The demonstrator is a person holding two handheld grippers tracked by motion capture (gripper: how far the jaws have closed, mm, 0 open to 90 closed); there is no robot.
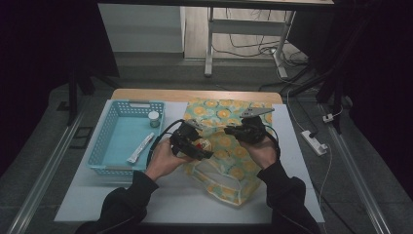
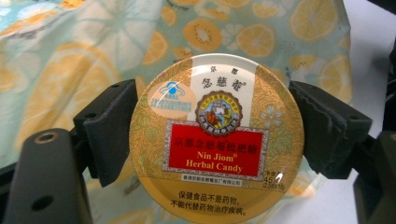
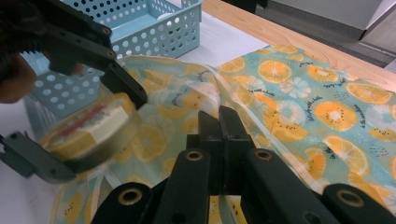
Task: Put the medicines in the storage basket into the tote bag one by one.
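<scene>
A round yellow herbal candy tin (image 2: 217, 135) with a red label sits between the pads (image 2: 112, 130) of my left gripper (image 2: 217, 140), which is shut on it. In the high view that gripper (image 1: 202, 147) holds the tin (image 1: 206, 144) over the left side of a fabric bag (image 1: 234, 163) printed with orange and kiwi slices. My right gripper (image 1: 237, 130) is over the bag's middle, its jaws pressed together on the bag's hem (image 3: 210, 77). The right gripper view has these shut jaws (image 3: 219, 114) in front and the left gripper with the tin (image 3: 88, 128) to the left.
A light blue perforated basket (image 1: 100, 146) stands left of the bag, holding a small white jar (image 1: 154, 118) and a white tube (image 1: 140, 148). The bag and basket lie on a white mat (image 1: 175, 195) over a wooden table (image 1: 195, 94). A power strip (image 1: 314, 141) lies on the floor at the right.
</scene>
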